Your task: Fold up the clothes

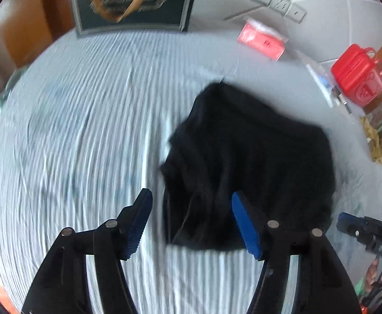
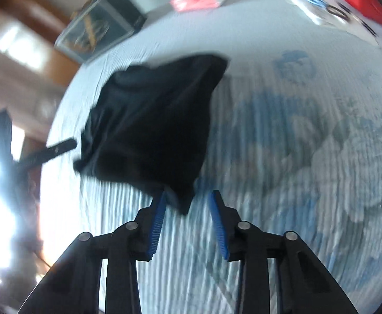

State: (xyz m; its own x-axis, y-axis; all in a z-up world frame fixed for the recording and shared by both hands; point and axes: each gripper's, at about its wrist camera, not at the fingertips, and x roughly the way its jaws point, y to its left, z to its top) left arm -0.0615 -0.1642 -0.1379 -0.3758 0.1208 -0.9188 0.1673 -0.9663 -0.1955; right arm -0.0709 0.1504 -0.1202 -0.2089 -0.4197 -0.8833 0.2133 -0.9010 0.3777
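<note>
The crumpled black cloth garment (image 1: pixel 246 162) was seen lying on the striped pale-blue bedsheet (image 1: pixel 86 130), just ahead of both grippers. The left gripper (image 1: pixel 191 222) was released, its right finger over the near edge; the right gripper (image 2: pixel 188 222), also released, was nearest the hanging corner.

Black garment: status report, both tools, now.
Left tool open, empty. Right tool open, a corner of the crumpled black cloth garment between its fingers, not clamped. Garment bunched on striped pale-blue bedsheet. Nothing blocking.
</note>
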